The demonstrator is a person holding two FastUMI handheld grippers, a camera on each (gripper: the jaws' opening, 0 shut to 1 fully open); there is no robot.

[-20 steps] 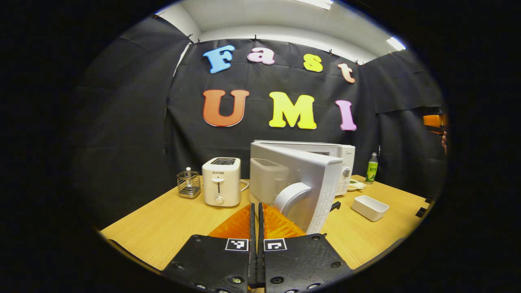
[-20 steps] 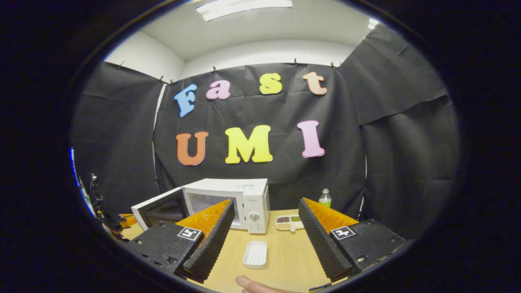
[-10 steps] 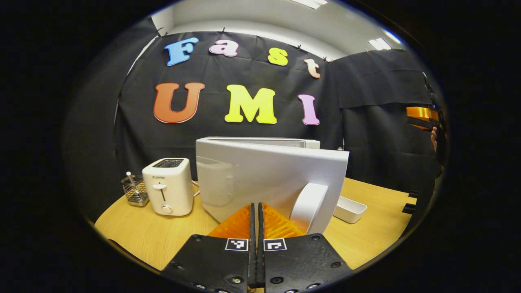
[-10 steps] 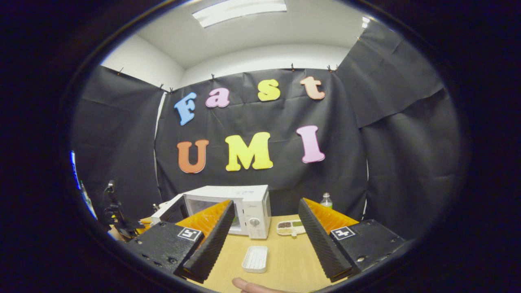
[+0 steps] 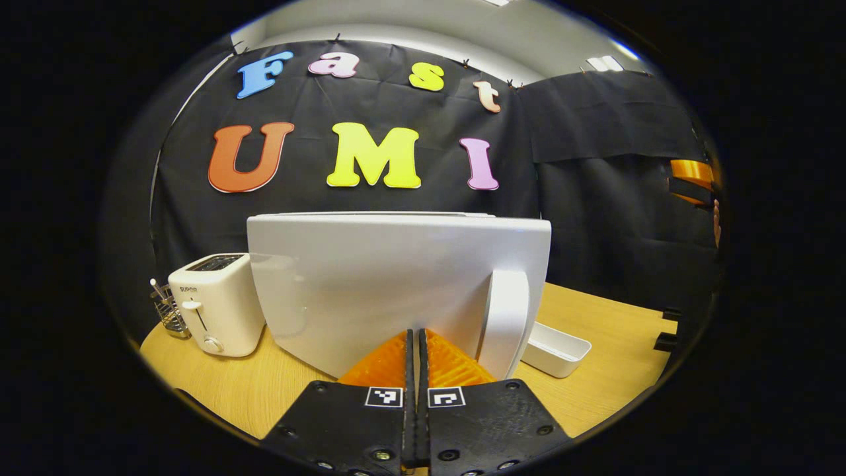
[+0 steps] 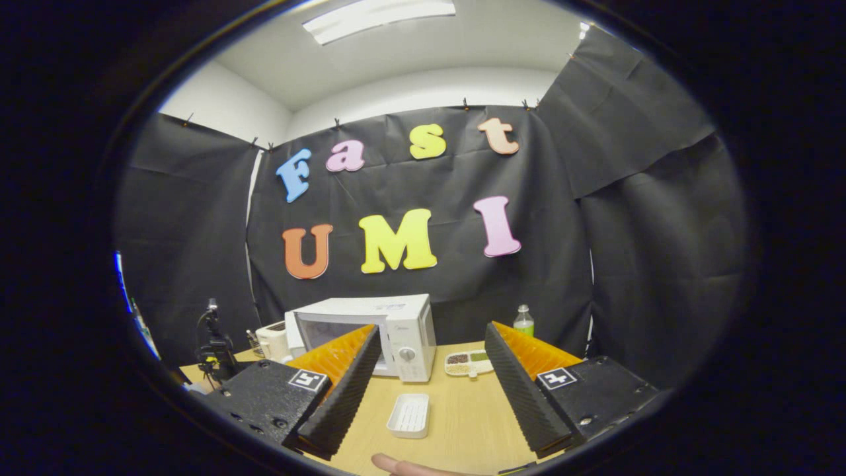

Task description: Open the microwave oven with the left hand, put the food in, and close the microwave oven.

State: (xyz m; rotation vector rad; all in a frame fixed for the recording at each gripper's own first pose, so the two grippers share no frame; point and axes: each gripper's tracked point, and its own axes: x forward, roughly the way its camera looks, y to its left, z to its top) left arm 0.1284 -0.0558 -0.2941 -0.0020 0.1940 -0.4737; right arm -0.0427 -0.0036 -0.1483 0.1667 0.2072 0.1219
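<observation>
Left gripper (image 5: 416, 344) is seen with its fingers pressed together, empty, just before the microwave door (image 5: 390, 277). Right gripper (image 6: 429, 370) is held wide apart, the microwave (image 6: 370, 330) lying beyond it on the table (image 6: 462, 423), well apart.

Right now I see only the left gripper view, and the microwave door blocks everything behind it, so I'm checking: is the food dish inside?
Observer: No. The food dish sits on the table, just right of the microwave.
Operator: Is the right gripper carrying anything?
Observer: No. The right gripper is open and empty, held above the table.
Operator: Anything else near the dish?
Observer: A green bottle stands behind it, close to the booth wall.
</observation>
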